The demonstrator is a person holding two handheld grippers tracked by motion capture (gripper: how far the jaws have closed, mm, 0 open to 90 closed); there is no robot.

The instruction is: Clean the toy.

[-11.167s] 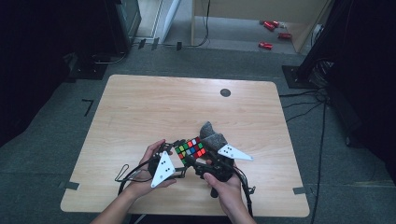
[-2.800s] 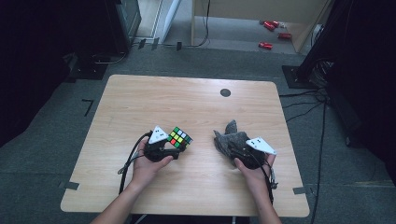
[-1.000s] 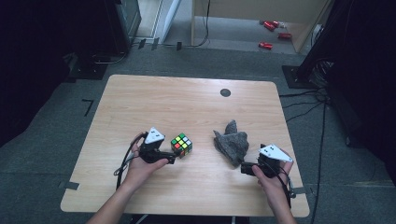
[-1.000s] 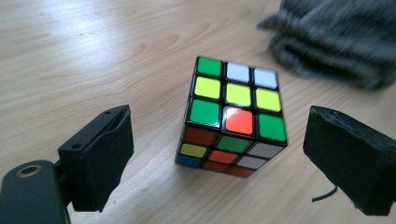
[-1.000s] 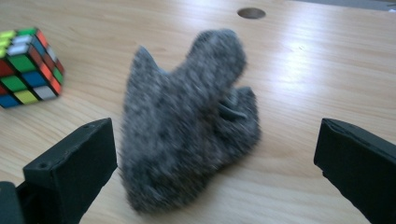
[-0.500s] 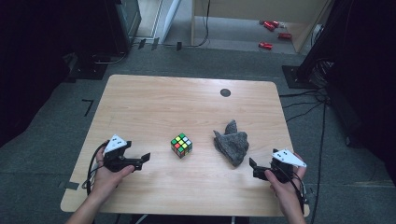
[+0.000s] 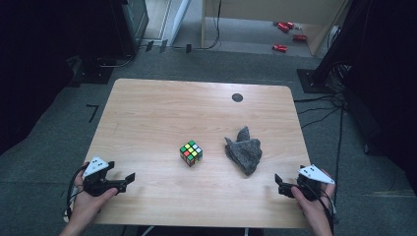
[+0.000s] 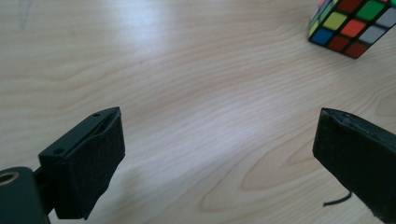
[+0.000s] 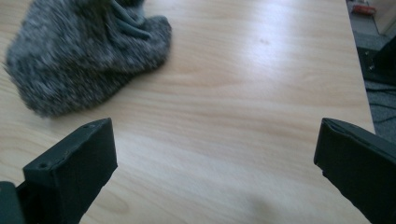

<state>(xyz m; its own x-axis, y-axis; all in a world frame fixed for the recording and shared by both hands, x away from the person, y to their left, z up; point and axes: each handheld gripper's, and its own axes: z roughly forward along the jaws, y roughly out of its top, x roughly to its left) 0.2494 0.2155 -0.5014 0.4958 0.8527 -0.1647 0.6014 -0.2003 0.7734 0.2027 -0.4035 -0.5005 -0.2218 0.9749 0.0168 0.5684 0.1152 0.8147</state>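
L gripper [image 7: 129, 178] sitting at table's [image 7: 147, 113] near-left edge, jaws spread, just been opening, nothing between. R gripper [image 7: 278, 180] near-right, also released, empty. Cube [image 7: 191, 153] sitting mid-table, sock [image 7: 244, 152] just right of it, both well apart from grippers.

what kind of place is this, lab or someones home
Most likely a lab or recording room, not a home: a bare light wooden table stands on grey carpet, black cables run across the floor, and dark equipment stands flank it.
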